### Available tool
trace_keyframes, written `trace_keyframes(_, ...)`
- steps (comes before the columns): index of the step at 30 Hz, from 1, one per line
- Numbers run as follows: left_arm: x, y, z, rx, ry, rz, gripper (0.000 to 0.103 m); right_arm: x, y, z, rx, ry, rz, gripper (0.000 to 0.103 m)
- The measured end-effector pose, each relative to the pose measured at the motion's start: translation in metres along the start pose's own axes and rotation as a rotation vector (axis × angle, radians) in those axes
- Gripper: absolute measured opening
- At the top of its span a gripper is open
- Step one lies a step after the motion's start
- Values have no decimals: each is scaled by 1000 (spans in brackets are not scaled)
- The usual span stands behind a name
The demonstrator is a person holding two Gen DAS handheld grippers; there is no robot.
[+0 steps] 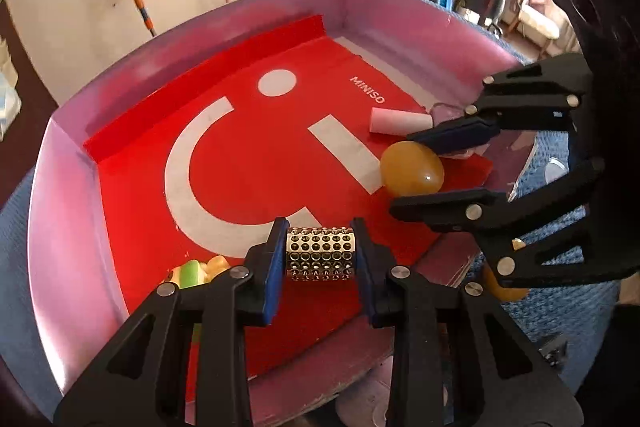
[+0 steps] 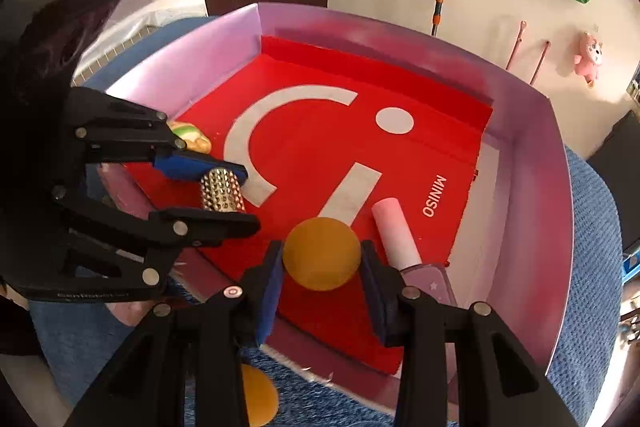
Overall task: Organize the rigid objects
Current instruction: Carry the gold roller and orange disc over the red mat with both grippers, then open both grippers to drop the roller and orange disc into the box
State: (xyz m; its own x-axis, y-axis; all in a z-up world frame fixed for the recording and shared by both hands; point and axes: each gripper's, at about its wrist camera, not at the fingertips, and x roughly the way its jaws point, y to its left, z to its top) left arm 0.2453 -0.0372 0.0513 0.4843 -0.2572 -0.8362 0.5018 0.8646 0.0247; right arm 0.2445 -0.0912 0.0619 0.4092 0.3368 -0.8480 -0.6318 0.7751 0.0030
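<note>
Placing step: left gripper (image 1: 320, 259) clamps studded roller (image 1: 320, 253), right gripper (image 2: 322, 263) clamps amber egg (image 2: 322, 253), lower frame, over box (image 1: 72, 163). Next: lower, release onto red liner (image 1: 248, 155).

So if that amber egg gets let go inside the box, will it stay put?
Probably not: the amber egg looks smooth, glossy and rounded, so it would likely roll on the flat red liner. The pink box wall should stop it.

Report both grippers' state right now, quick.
Left gripper: shut on the studded metal cylinder, above the red-lined box.
Right gripper: shut on the orange ball, above the same box.
</note>
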Motion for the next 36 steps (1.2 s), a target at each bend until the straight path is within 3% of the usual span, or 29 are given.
trace_keyframes(15,-1,-1,2,15,12,2,30,6,1,5,-7,27,7,41)
trace_keyframes(23,-3,2,2,-6,8,0,31,6,-1,7,0,24,9,47)
trace_keyframes(28,-11,6,3,-22,-31,48,55,3,0,6,-5,14,12,50)
trace_keyframes(30,-16,12,3,-46,-47,21,64,-1,0,5,-7,1,4,54)
trace_keyframes(32,-23,16,2,-70,-64,11,69,-6,-1,5,-1,-10,1,59)
trace_keyframes(36,-38,17,-2,-96,-96,39,69,-21,-3,2,11,-44,-12,60)
